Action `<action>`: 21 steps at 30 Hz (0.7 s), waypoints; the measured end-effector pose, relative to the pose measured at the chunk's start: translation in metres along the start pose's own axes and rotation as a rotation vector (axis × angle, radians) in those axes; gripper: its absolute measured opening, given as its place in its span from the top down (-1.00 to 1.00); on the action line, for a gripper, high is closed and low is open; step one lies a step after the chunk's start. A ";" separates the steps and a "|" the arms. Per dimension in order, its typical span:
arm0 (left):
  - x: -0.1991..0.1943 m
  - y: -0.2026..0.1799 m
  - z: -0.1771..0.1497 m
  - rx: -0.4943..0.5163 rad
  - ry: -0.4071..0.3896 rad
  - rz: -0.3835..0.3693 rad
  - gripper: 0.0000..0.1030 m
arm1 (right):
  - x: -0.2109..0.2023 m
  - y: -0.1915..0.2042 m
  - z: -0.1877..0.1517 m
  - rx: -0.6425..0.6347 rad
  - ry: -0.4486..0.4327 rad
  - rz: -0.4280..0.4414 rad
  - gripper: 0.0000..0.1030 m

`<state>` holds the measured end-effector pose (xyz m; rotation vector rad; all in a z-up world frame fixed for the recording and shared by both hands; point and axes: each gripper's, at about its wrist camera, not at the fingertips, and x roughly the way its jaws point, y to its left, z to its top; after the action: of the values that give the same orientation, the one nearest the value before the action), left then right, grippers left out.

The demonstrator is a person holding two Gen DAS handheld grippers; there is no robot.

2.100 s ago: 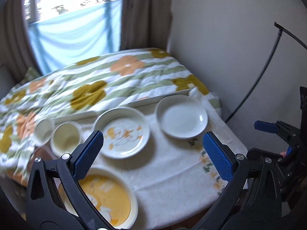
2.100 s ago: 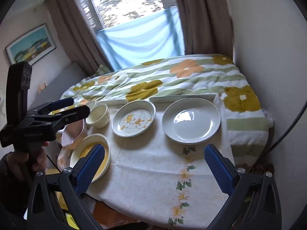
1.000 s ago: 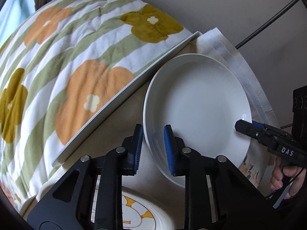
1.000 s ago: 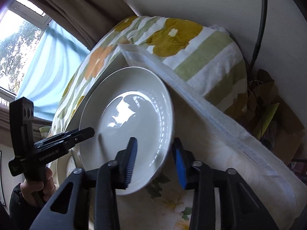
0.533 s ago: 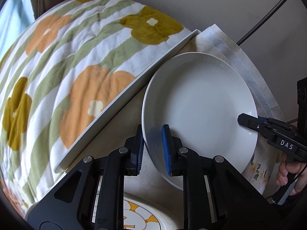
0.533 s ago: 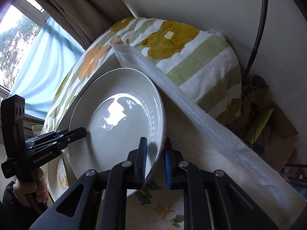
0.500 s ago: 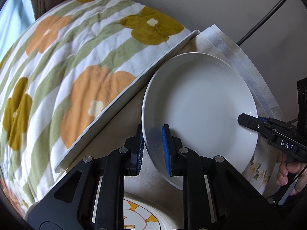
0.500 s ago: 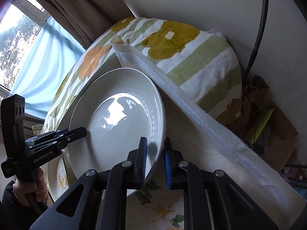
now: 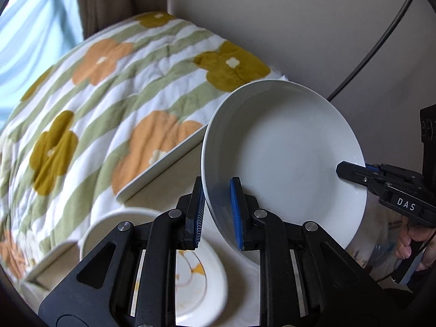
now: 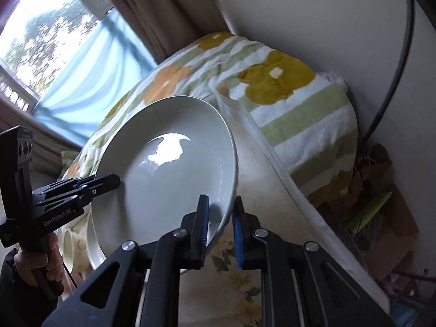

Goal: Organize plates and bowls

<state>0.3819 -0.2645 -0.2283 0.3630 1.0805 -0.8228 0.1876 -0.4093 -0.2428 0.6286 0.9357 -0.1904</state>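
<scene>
Both grippers are clamping the white plate point(image 9: 286, 150) by opposite rims: left gripper point(image 9: 216, 212) near, right gripper point(image 10: 220, 226) across, holding it tilted, clear above the tablecloth point(image 10: 245, 294), with the patterned dish point(image 9: 201, 280) sitting below and the floral blanket point(image 9: 114, 87) lying beyond.

Rig appearance, both handheld grippers as I see them.

The left gripper point(image 9: 216, 212) has matte black scissor-style arms with triangular cut-outs, silver round-head screws at the pivots, and ribbed blue pads point(image 9: 235, 212) on the finger faces. The right gripper point(image 10: 220, 227) is built the same: black arms, silver screws, blue pads point(image 10: 237, 235). From the side, the right unit carries white "DAS" lettering on its black body, a black block above it and a thin dark cable below the grip. The left unit reads "GenRobot.AI" in white, with a black block showing two round lenses. A dark sleeve point(image 10: 11, 286) covers the left wrist.
</scene>
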 end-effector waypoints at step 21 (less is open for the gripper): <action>-0.168 -0.012 -0.233 -0.579 -0.142 0.311 0.69 | -0.045 0.113 -0.085 -0.576 0.232 0.325 0.71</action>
<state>0.1887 -0.0560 -0.1833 -0.0200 1.0451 -0.2335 0.1486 -0.2738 -0.1959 0.2596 1.0360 0.4402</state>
